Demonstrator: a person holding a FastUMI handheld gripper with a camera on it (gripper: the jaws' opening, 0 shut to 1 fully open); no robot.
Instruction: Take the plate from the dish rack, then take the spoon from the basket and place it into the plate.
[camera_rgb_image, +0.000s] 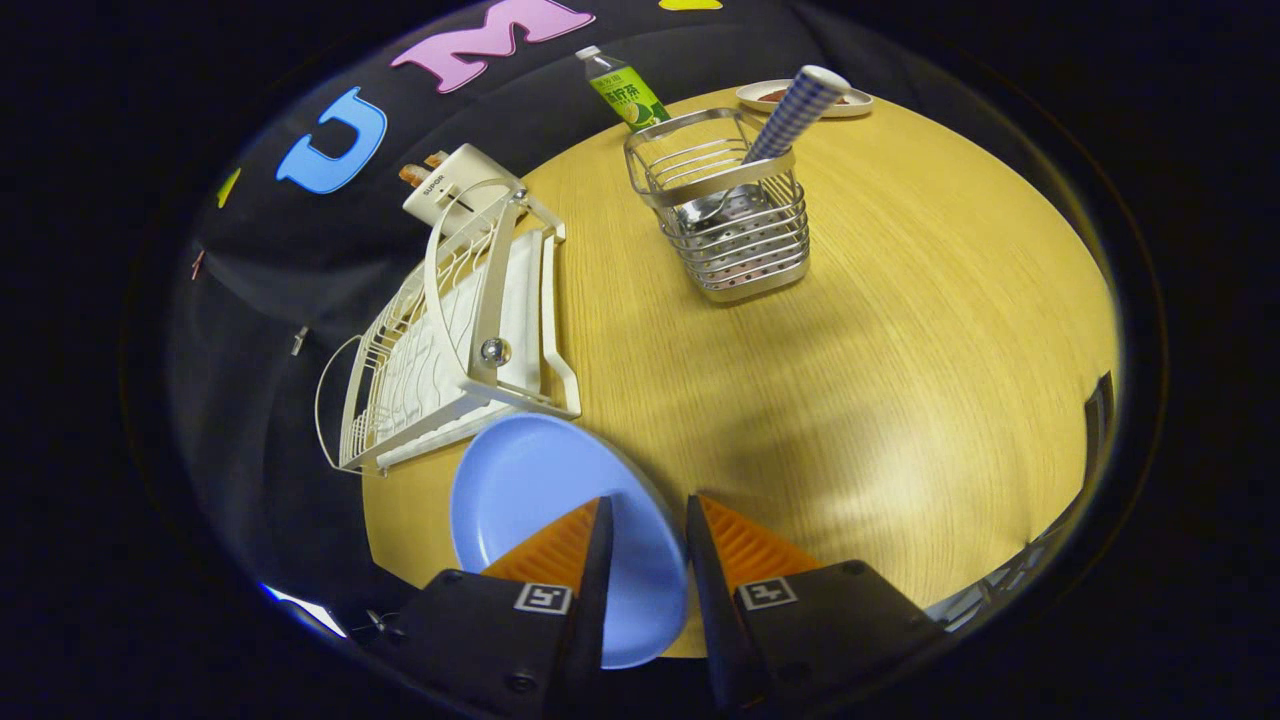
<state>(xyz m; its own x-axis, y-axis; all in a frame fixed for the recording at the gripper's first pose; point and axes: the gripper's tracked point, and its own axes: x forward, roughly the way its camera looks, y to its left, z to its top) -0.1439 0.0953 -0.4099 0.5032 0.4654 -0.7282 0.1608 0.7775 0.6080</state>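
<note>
A light blue plate (540, 490) sits edge-on between the fingers, its rim running through the narrow gap between them. My gripper (648, 525) is shut on that rim, holding the plate just in front of the white dish rack (450, 340), whose slots hold nothing. Well beyond the fingers stands a wire metal basket (735, 220) on the round wooden table (900, 350). A spoon with a blue-and-white checked handle (797, 112) leans out of the basket's top; its bowl rests inside, behind the wires.
A green drink bottle (622, 90) and a small saucer (850, 102) stand at the table's far edge behind the basket. A white boxy appliance (455, 185) sits beyond the dish rack. Bare tabletop lies right of the fingers.
</note>
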